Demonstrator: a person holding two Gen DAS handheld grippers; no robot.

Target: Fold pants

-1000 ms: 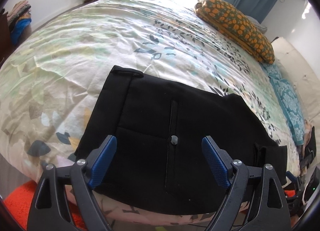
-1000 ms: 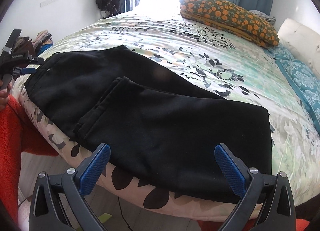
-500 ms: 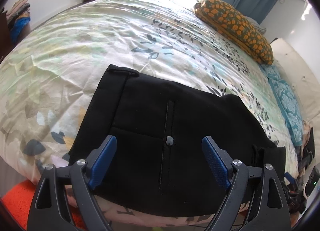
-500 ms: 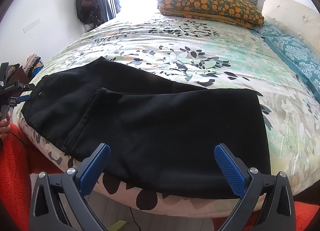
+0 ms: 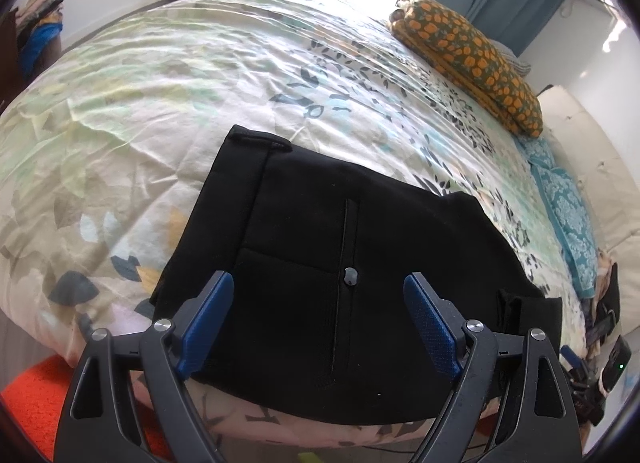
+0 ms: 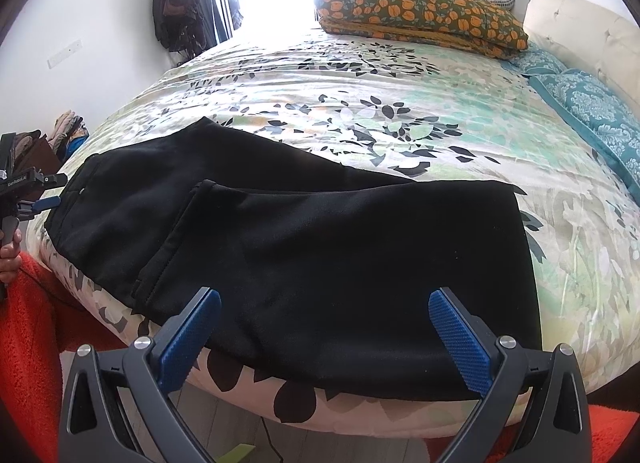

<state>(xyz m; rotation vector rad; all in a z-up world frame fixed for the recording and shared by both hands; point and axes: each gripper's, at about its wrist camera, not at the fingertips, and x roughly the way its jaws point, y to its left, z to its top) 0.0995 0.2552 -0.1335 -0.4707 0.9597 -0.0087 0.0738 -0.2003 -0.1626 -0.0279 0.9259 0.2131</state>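
Lettering on the left tool point(image 6: 42, 193) is too small to read, while black pants point(image 6: 320, 255) lie folded on the bed point(image 6: 400, 111), both tools released, right tool point(image 6: 324, 327) hovering.

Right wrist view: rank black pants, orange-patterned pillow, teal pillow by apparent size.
1. black pants, largest by far, though nearest the camera.
2. orange-patterned pillow.
3. teal pillow; cut off at the frame edge, so its rank against the orange one is unsure.
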